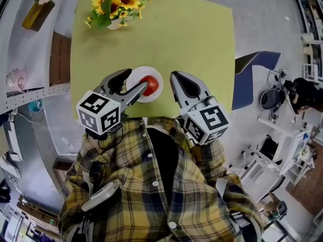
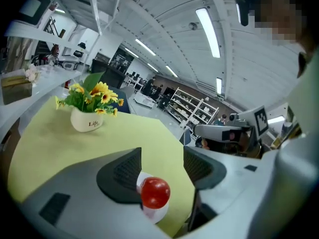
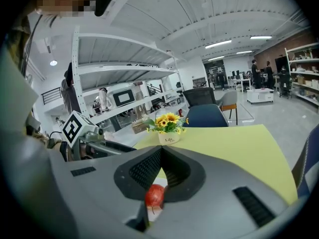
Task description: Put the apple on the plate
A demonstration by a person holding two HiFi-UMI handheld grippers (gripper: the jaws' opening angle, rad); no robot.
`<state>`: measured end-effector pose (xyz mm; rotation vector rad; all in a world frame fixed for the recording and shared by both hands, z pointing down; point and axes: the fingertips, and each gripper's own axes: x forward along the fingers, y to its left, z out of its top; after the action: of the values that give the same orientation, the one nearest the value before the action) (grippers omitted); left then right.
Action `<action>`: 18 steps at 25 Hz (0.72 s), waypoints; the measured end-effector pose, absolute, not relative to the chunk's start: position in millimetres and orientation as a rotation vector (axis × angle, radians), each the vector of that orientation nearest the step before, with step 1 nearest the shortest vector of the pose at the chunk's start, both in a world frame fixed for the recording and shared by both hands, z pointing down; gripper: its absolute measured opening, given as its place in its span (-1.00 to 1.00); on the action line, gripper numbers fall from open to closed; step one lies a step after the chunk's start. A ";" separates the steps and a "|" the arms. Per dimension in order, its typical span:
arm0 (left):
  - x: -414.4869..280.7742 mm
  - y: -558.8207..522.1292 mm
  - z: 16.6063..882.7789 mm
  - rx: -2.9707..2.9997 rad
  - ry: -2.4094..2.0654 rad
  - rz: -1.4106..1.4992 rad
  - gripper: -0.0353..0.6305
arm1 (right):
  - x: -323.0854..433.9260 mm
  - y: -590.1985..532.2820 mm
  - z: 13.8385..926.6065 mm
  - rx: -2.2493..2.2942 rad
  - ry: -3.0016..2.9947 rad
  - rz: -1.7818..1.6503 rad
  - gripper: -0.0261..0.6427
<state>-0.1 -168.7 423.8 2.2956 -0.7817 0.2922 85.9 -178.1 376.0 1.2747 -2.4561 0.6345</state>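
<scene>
Apple [image 1: 149, 85] already sits on white plate [image 1: 151, 72], near front edge of green surface [image 1: 192, 34]. Your left gripper [image 2: 162, 154]: jaws apart, not touching apple. Right gripper [image 3: 160, 151]: jaws together, empty. Withdraw left straight up; don't nudge apple.

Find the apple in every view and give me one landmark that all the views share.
Head view: apple at centre, right of the plate's middle.
Left gripper view: apple low centre, on the plate.
Right gripper view: apple bottom centre, on the plate.
Shared landmark: flower pot, top left in the head view, upper left in the left gripper view, centre in the right gripper view.
</scene>
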 end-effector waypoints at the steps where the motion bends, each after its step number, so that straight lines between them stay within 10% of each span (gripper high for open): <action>1: -0.7 -170.3 415.6 2.311 -0.780 0.276 -0.10 | 86.2 -178.7 373.8 1.279 -2.455 0.626 -0.93; 11: -5.3 -177.3 339.3 2.445 -0.834 0.233 -0.82 | 85.6 -185.6 335.1 1.303 -2.497 0.524 -0.93; 18: -2.2 -176.1 317.2 2.501 -0.811 0.216 -0.88 | 74.0 -188.5 309.4 1.298 -2.544 0.447 -0.93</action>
<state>-2.2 -176.1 317.2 2.5011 -0.8111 0.2163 74.0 -188.5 309.4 1.2984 -2.5442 0.4467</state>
